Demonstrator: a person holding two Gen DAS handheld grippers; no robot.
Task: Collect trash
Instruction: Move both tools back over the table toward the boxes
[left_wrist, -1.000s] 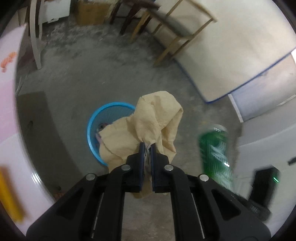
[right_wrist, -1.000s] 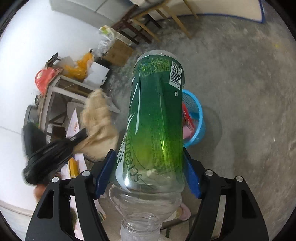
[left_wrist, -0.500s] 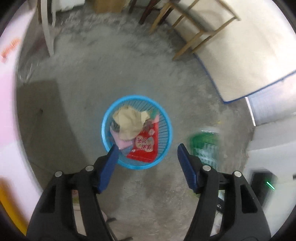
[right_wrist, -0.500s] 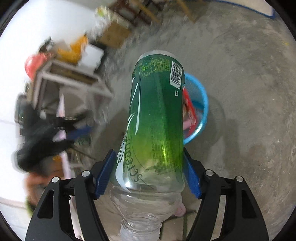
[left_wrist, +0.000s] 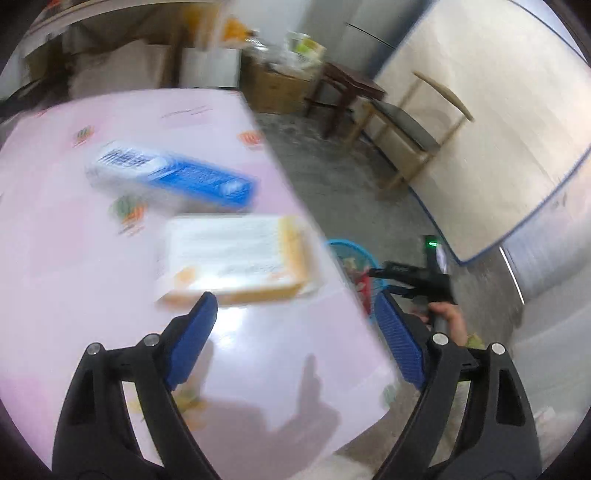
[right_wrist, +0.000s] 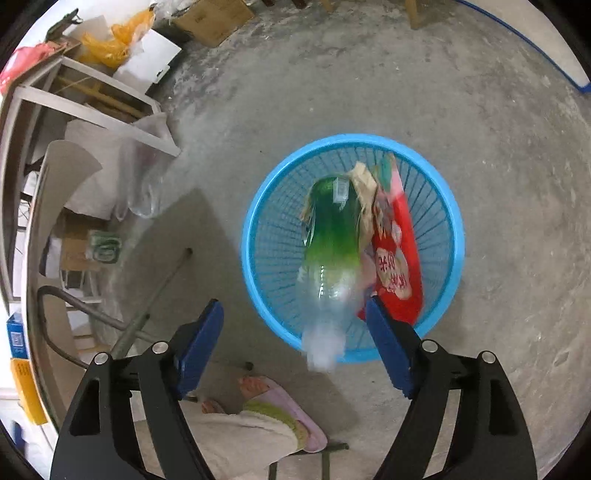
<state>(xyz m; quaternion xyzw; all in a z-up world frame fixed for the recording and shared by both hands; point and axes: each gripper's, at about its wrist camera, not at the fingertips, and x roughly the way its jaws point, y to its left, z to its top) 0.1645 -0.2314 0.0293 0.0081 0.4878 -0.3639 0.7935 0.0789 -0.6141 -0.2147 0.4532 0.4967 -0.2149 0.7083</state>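
once released, bottle (right_wrist: 332, 236) falling into basket (right_wrist: 258, 258)

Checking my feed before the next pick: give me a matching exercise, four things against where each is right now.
Things:
1. green bottle
2. orange-edged box
3. blue and white box
4. red packet

Places:
A. lying in the blue basket
B. pink table, far side
C. dropping into the basket
D. pink table, nearer the left gripper

Pairs: 1-C, 2-D, 3-B, 4-A

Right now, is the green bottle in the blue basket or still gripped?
Not gripped: green bottle is blurred, dropping into the blue basket, clear of the right gripper, whose jaws are opening.
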